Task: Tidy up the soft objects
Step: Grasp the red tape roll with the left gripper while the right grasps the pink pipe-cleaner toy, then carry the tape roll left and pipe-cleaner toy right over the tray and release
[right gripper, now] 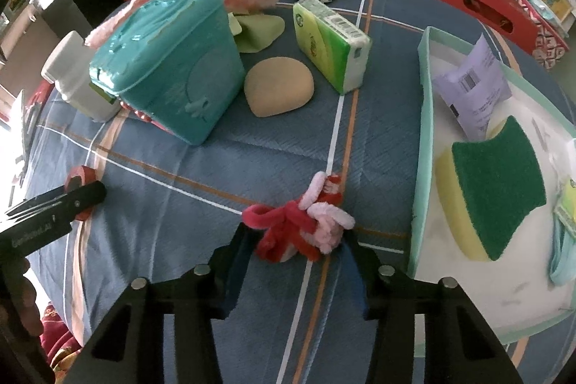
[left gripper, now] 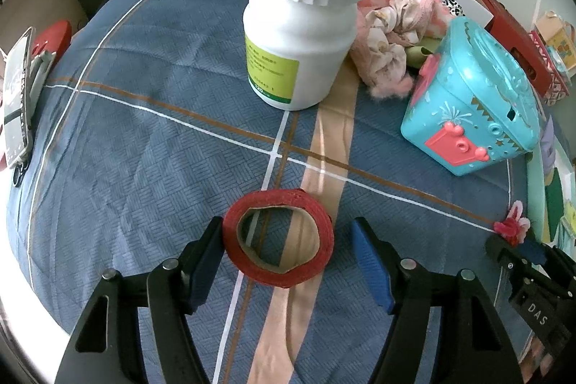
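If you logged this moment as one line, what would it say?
left gripper: astride red tape roll, one finger touching | right gripper: closing around pipe-cleaner bundle | tray: sponge inside

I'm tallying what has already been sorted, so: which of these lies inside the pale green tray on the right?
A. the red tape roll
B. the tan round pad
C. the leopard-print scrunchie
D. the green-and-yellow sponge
D: the right wrist view shows the green-and-yellow sponge lying within the pale green tray, beside a lilac packet.
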Action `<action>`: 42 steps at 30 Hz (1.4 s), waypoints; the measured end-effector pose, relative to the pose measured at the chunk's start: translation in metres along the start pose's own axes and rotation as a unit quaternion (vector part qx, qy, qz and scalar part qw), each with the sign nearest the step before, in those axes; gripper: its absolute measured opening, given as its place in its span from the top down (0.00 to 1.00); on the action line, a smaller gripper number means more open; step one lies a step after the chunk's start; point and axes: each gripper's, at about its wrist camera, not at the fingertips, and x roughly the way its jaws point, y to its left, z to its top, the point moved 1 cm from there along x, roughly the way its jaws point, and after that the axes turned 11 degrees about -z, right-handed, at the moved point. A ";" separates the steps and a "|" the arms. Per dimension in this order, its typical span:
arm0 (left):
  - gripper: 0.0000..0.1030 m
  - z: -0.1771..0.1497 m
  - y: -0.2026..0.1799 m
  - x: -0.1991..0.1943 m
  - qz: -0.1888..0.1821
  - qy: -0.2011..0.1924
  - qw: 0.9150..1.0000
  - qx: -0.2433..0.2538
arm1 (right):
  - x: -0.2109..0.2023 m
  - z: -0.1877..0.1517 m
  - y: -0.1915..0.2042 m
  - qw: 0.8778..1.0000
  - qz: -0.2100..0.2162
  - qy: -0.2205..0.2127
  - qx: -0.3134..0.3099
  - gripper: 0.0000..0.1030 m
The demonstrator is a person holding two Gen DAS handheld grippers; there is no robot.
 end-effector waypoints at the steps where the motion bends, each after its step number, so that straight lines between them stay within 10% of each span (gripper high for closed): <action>1: 0.35 0.000 0.000 0.000 0.001 -0.001 1.000 -0.001 | 0.000 0.000 -0.001 1.000 0.000 -0.001 0.002 0.56; 42: 0.44 -0.007 -0.014 -0.106 -0.033 -0.116 0.993 0.017 | -0.079 0.001 -0.022 0.994 0.018 -0.094 0.043 0.65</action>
